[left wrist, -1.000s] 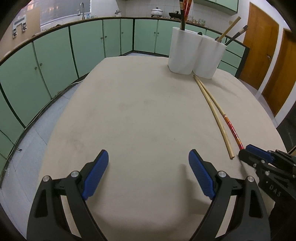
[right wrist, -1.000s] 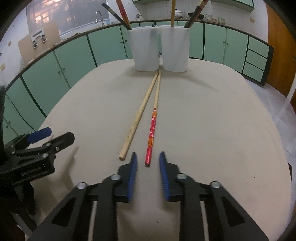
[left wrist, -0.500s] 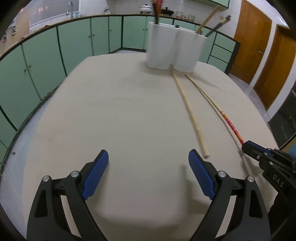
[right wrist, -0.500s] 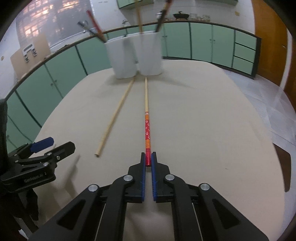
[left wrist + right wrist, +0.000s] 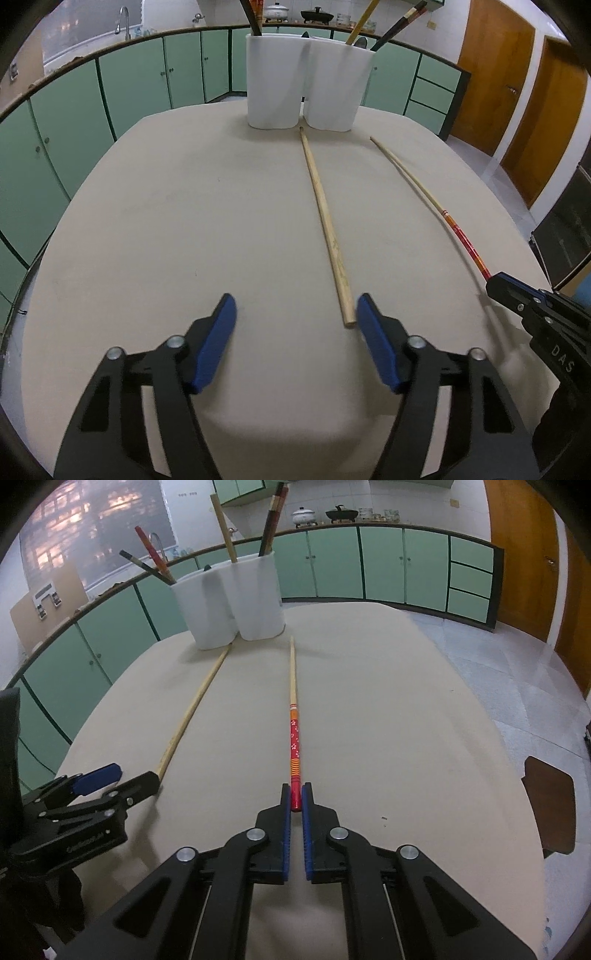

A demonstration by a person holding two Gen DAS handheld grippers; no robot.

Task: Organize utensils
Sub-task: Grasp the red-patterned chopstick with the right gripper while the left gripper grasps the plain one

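Observation:
A red-handled chopstick (image 5: 294, 734) is pinched at its red end by my right gripper (image 5: 294, 799), which is shut on it; it also shows in the left wrist view (image 5: 436, 206). A plain wooden chopstick (image 5: 327, 225) lies on the table, its near end just inside the right finger of my open left gripper (image 5: 295, 314). It shows in the right wrist view (image 5: 192, 709) too. A white two-compartment utensil holder (image 5: 306, 81) stands at the table's far end with several chopsticks in it.
The beige table (image 5: 184, 221) has rounded edges. Green cabinets (image 5: 147, 85) curve around behind it. Wooden doors (image 5: 517, 92) are at the right. My left gripper appears in the right wrist view (image 5: 107, 786) at the left edge.
My right gripper closed on the red chopstick's end and swung it away from the wooden one. My left gripper moved right, up to the wooden chopstick's near end.

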